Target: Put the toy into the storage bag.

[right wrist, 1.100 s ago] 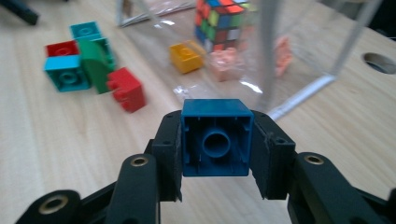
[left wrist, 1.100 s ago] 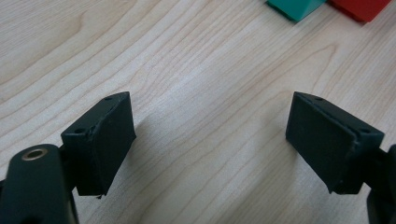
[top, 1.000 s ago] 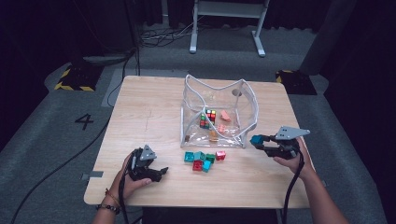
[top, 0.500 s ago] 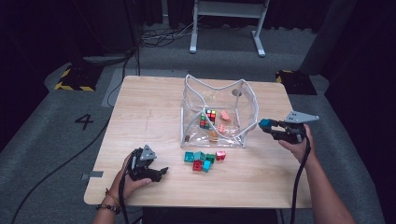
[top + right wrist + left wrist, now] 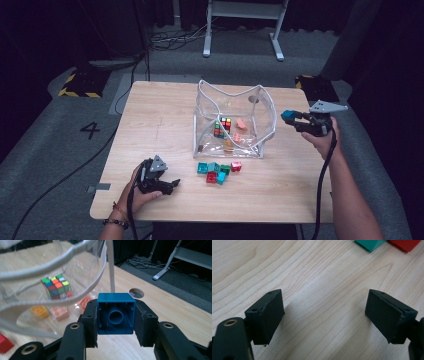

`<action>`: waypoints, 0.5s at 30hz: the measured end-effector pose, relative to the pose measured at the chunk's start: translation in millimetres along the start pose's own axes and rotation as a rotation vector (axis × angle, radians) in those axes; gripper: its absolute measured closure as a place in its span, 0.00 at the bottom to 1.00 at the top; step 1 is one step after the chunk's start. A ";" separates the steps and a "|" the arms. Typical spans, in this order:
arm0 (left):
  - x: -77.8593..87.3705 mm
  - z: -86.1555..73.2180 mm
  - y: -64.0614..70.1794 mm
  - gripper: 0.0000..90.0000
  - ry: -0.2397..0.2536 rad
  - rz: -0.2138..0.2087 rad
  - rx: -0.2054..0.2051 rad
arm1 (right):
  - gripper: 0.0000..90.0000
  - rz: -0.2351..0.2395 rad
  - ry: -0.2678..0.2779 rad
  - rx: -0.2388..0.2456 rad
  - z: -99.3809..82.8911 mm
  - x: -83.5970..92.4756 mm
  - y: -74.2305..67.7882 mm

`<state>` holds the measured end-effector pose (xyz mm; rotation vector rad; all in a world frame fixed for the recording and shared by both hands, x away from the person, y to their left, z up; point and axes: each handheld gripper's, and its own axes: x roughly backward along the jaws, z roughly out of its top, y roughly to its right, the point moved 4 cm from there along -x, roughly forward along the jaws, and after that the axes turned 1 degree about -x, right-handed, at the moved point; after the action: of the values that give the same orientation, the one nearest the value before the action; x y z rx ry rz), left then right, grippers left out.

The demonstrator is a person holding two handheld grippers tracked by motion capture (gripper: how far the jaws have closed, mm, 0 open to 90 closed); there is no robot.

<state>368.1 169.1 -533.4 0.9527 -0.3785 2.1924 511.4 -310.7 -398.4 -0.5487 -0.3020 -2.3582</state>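
— Where is the high view taken from?
— From above the person's side of the table (image 5: 165, 125), facing forward and down, far enough back to take in the whole top and the floor beyond.

— And the left gripper view?
— It rides low on the left gripper (image 5: 159, 180), close to the wood, looking along its own jaws toward the loose bricks (image 5: 387, 243) that the high view shows in front of the clear bag (image 5: 231, 120).

— The right gripper view?
— It sits close behind the blue brick (image 5: 116, 313), facing the bag (image 5: 57, 272). It shares the cube (image 5: 57, 286) inside with the high view (image 5: 223, 127).
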 end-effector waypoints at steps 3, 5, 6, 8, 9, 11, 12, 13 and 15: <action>0.1 -0.1 0.1 0.17 -0.002 0.001 0.001 | 0.66 -0.012 0.016 0.007 12.3 3.1 2.8; 0.1 -0.1 0.1 0.17 -0.001 0.001 0.002 | 0.66 -0.014 0.024 0.015 20.9 5.1 2.8; 0.1 -0.1 0.1 0.17 -0.001 0.001 0.001 | 0.66 -0.014 0.026 0.022 25.0 6.2 2.3; 0.1 -0.1 0.1 0.17 0.000 0.000 0.002 | 0.66 -0.013 0.033 0.036 32.9 8.4 1.4; 0.0 0.0 0.0 0.17 0.000 0.000 0.001 | 0.66 -0.012 0.035 0.042 36.3 9.7 1.3; 0.1 -0.1 0.1 0.17 -0.001 0.002 0.002 | 0.66 -0.012 0.041 0.050 42.7 11.4 0.9; 0.2 -0.2 0.1 0.17 -0.003 0.001 0.002 | 0.66 -0.014 0.040 0.052 45.6 11.9 1.0; 0.2 -0.2 0.2 0.17 -0.003 0.001 0.003 | 0.66 -0.014 0.043 0.055 48.4 12.3 0.7; 0.2 -0.1 0.1 0.17 -0.001 0.001 0.002 | 0.66 -0.015 0.049 0.062 54.5 12.4 0.8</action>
<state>367.9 169.1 -533.3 0.9554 -0.3777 2.1934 520.1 -299.0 -344.5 -0.4600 -0.3561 -2.3642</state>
